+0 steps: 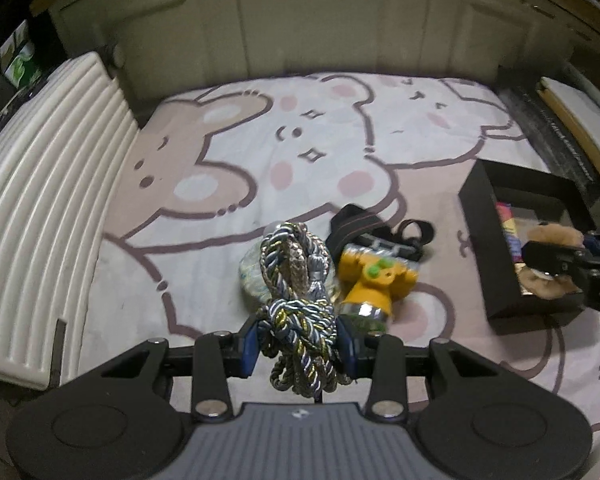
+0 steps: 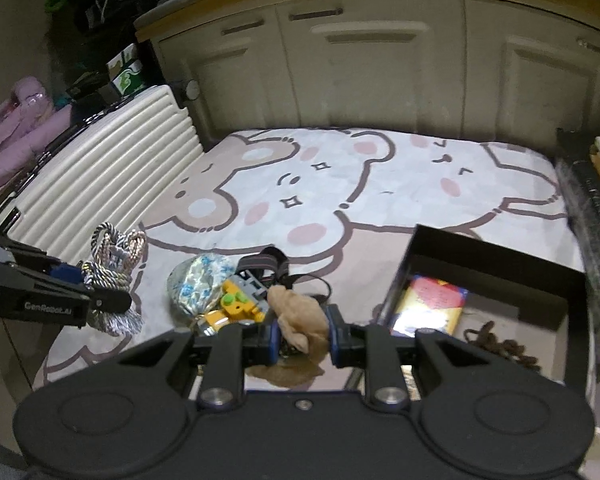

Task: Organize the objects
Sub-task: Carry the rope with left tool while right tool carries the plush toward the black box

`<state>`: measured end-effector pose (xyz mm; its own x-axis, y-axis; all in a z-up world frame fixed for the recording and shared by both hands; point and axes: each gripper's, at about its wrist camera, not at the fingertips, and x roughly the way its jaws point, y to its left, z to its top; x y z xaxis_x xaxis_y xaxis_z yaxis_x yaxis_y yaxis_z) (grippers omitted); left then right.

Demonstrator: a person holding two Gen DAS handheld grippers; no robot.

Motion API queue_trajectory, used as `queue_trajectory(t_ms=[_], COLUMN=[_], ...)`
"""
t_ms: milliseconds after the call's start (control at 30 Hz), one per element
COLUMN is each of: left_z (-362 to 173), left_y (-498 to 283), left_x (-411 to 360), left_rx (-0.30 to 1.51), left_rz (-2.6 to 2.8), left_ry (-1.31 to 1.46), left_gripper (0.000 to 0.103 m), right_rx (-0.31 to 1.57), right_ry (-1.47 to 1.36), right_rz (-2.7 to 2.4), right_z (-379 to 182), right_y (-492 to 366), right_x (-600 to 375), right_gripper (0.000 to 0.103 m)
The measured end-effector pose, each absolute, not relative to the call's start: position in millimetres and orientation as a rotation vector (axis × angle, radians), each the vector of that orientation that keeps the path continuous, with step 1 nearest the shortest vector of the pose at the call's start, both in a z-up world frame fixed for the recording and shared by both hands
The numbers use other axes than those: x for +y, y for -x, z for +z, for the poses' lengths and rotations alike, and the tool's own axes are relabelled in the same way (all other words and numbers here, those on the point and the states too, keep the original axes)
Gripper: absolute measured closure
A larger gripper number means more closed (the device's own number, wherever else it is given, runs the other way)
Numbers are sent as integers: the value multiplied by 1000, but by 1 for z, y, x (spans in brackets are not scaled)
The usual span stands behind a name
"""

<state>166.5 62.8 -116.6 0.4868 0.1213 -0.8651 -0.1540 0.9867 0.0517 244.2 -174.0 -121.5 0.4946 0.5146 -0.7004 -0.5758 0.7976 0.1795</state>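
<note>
My left gripper (image 1: 298, 344) is shut on a bundle of silver, blue and gold twisted rope (image 1: 298, 280), held above the bear-print mat; the gripper (image 2: 100, 296) and the rope (image 2: 114, 256) also show at the left of the right wrist view. My right gripper (image 2: 302, 342) is shut on a small brown plush bear (image 2: 300, 312), just left of the black box (image 2: 404, 276); in the left wrist view the bear (image 1: 554, 236) is over the box (image 1: 480, 240). A yellow headlamp (image 1: 374, 280) with black strap and a foil pouch (image 2: 198, 280) lie on the mat.
The black open box holds a colourful card (image 2: 430, 308) and a dark brown cord (image 2: 500, 346). A cream ribbed suitcase (image 1: 48, 208) lies along the mat's left side. Cream cabinets (image 2: 380, 64) stand behind. A black roll (image 2: 592, 216) lies at the right.
</note>
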Motion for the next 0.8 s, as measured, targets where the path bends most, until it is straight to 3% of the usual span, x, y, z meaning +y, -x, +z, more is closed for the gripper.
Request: queue_trajectory(t_ms=[800], left_z=[-102], left_y=[-212], left_x=[-27], left_rx=[968], left_rz=[-29], left_ry=[20], left_gripper=[63], right_rx=[803], right_ry=[61], right_rz=[517], right_z=[-90], right_y=[-261], right_x=[-248], right_gripper=[79])
